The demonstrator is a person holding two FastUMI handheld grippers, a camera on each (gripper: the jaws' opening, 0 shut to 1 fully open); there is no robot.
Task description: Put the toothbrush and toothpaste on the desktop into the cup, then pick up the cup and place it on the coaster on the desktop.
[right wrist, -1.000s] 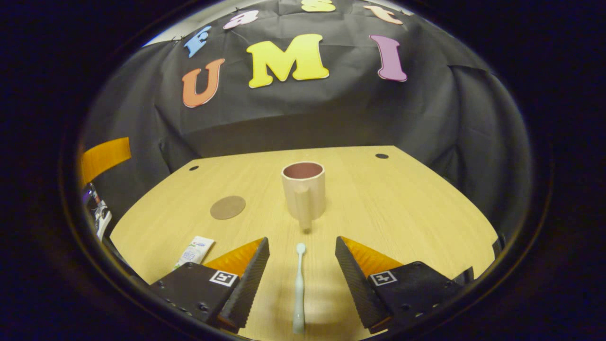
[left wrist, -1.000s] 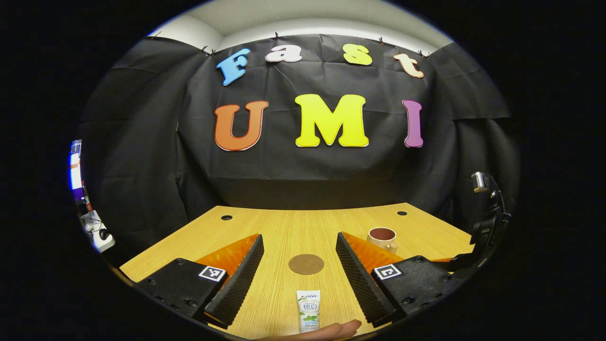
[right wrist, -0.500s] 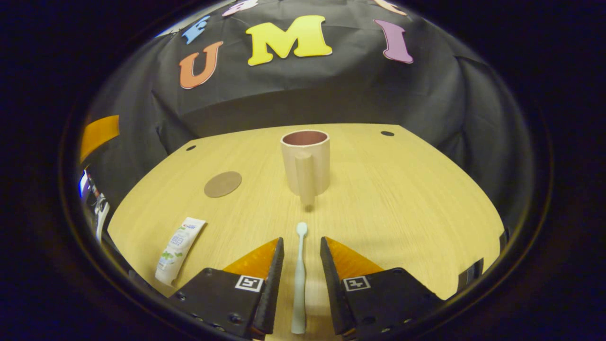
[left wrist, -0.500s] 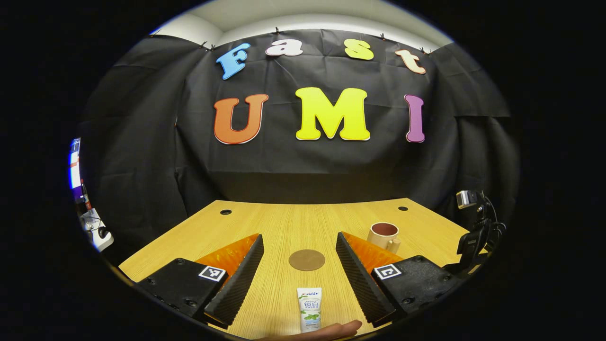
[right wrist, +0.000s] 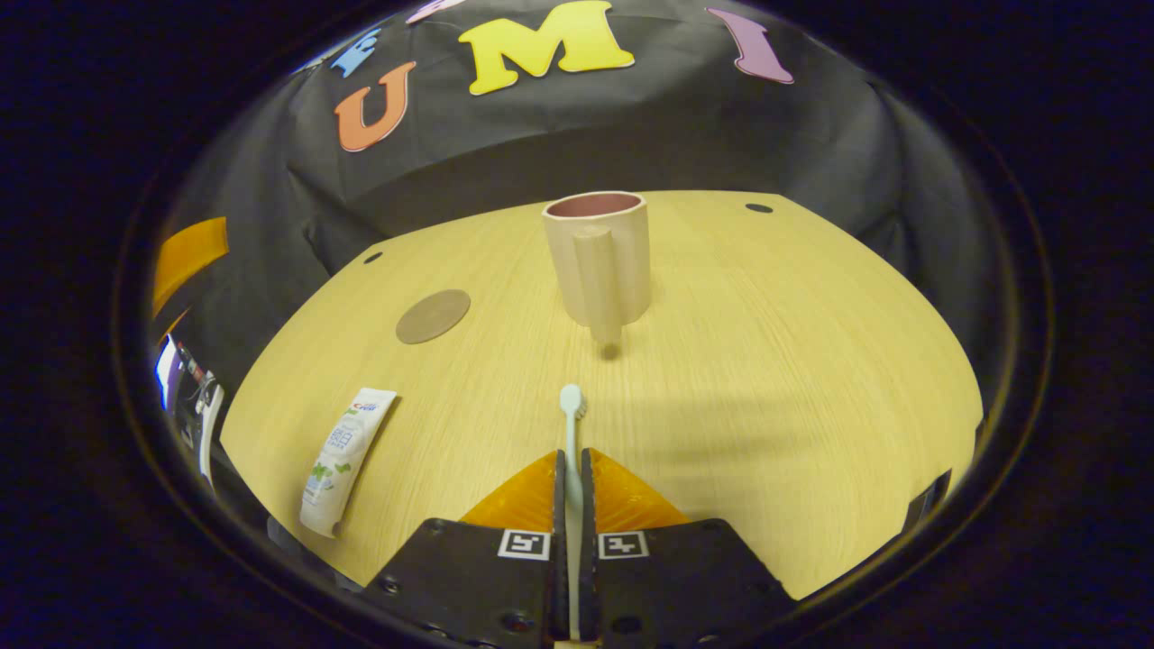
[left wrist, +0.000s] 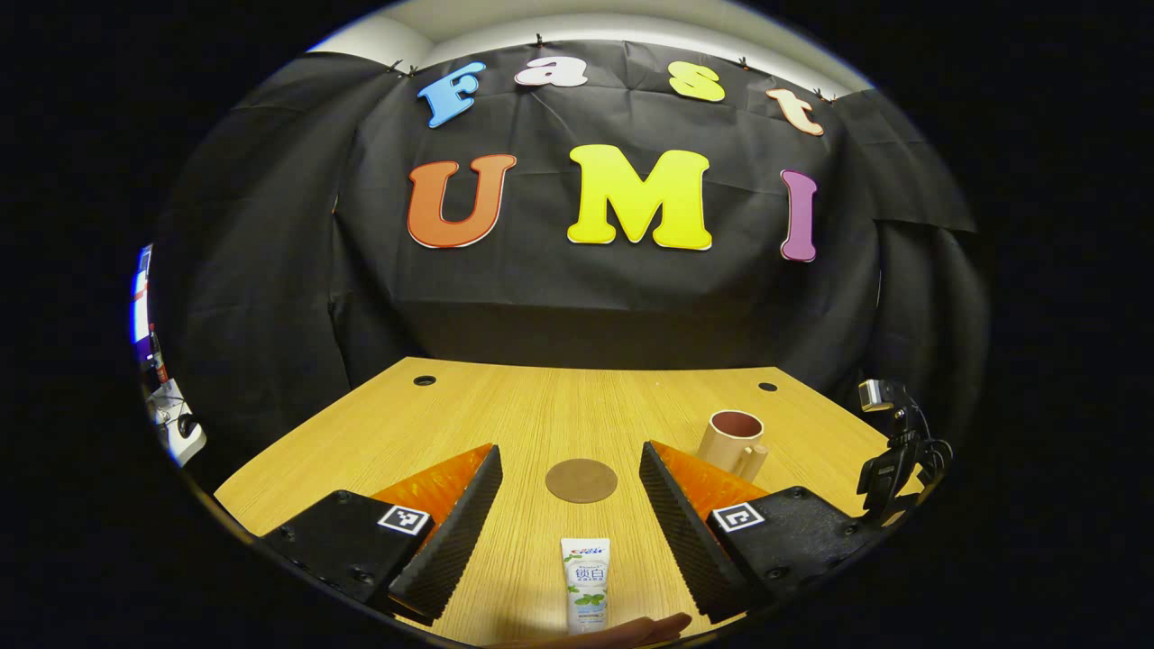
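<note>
In the right gripper view my right gripper [right wrist: 570,464] is shut on the pale toothbrush [right wrist: 571,410], whose head sticks out ahead toward the beige cup [right wrist: 599,257]. The cup stands upright with its handle facing me. The toothpaste tube [right wrist: 345,460] lies flat at the left, and the round brown coaster [right wrist: 434,315] sits beyond it. In the left gripper view my left gripper [left wrist: 568,509] is open above the desk, with the toothpaste [left wrist: 585,581] lying between its fingers near the front edge. The coaster [left wrist: 581,480] lies just ahead and the cup [left wrist: 732,442] stands to the right.
The wooden desktop [right wrist: 775,342] has small cable holes near its back edge. The other gripper's rig [left wrist: 897,451] shows at the right edge of the left gripper view. A fingertip [left wrist: 631,629] shows at the bottom of that view. Black cloth walls close the back and sides.
My right gripper has closed its fingers onto the toothbrush handle and moved nearer the cup. The left gripper has tilted slightly down, staying open over the toothpaste.
</note>
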